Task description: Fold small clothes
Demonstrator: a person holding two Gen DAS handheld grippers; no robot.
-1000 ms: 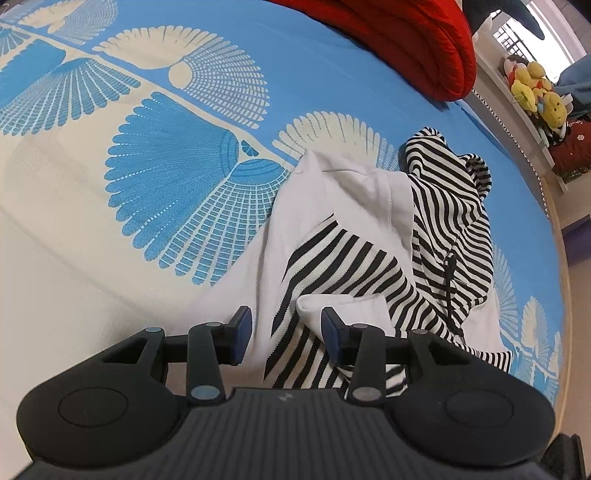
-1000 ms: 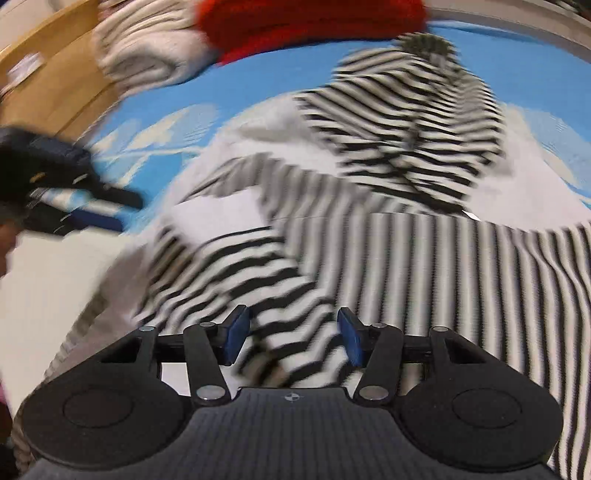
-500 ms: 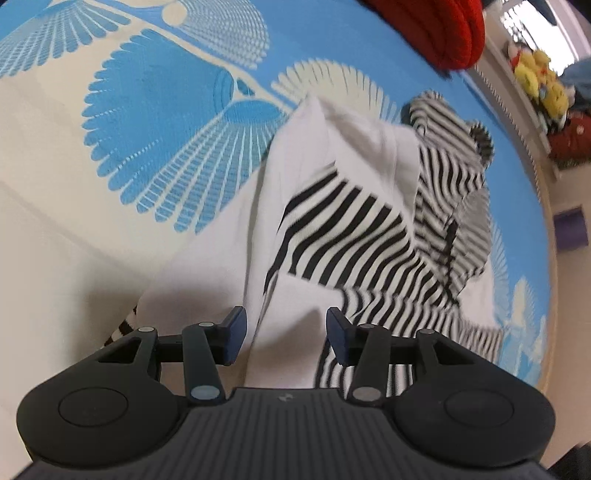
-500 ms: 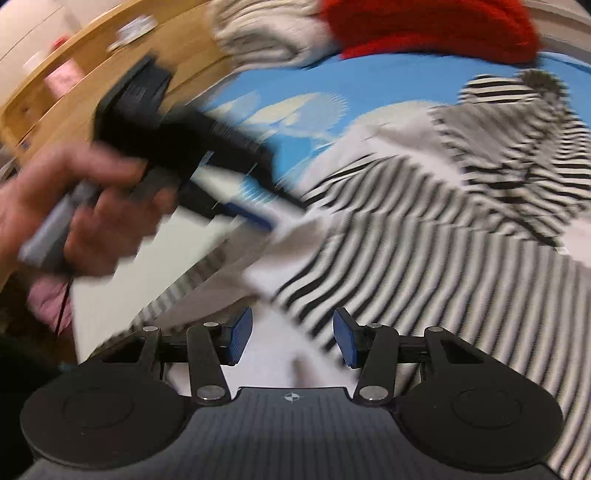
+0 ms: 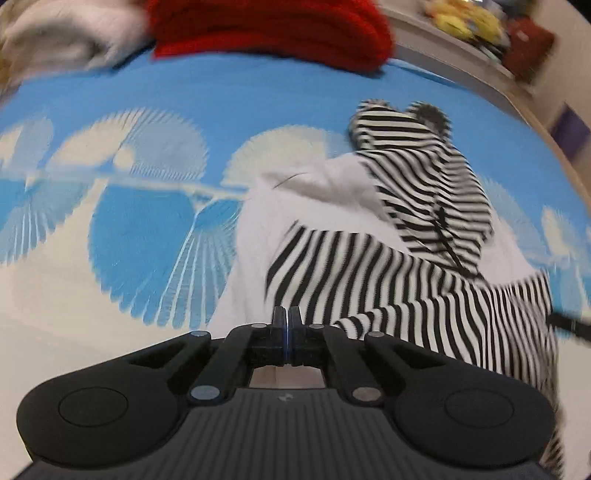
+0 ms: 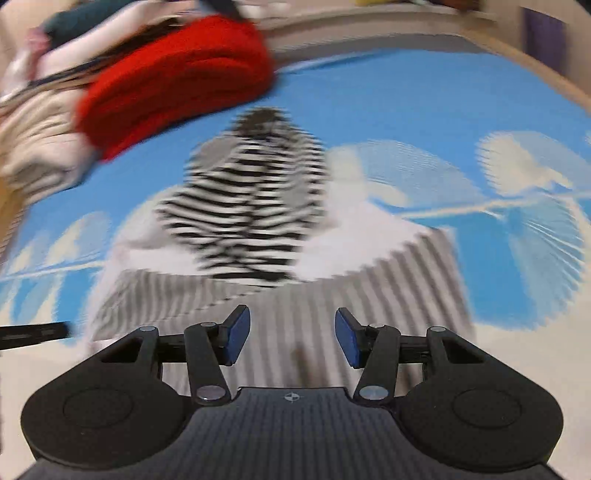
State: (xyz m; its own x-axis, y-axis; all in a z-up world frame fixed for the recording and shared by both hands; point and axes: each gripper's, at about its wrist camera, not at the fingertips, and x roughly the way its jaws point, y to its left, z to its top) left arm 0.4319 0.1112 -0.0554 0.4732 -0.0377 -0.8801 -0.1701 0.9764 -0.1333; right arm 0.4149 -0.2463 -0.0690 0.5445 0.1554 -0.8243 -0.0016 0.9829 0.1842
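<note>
Right wrist view is smeared by motion blur: stripes on the striped garment (image 6: 255, 206) are washed to grey below its hood. The red knit (image 6: 177, 77) beyond the garment is cut by the top edge in the left wrist view. Whether cloth is pinched between the closed fingers of the left gripper (image 5: 287, 321) cannot be told. Shelf toys (image 5: 458, 18) beyond the garment are unreadable.

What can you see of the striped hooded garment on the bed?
The striped garment is a small soft-knit piece in black and white stripes with plain white panels and a striped hood at its far end. It lies partly folded and rumpled on the blue fan-print bedspread. The left claw is shut at its near white edge, seemingly pinching fabric. The right claw is open above the striped part; contact is unclear.
</note>
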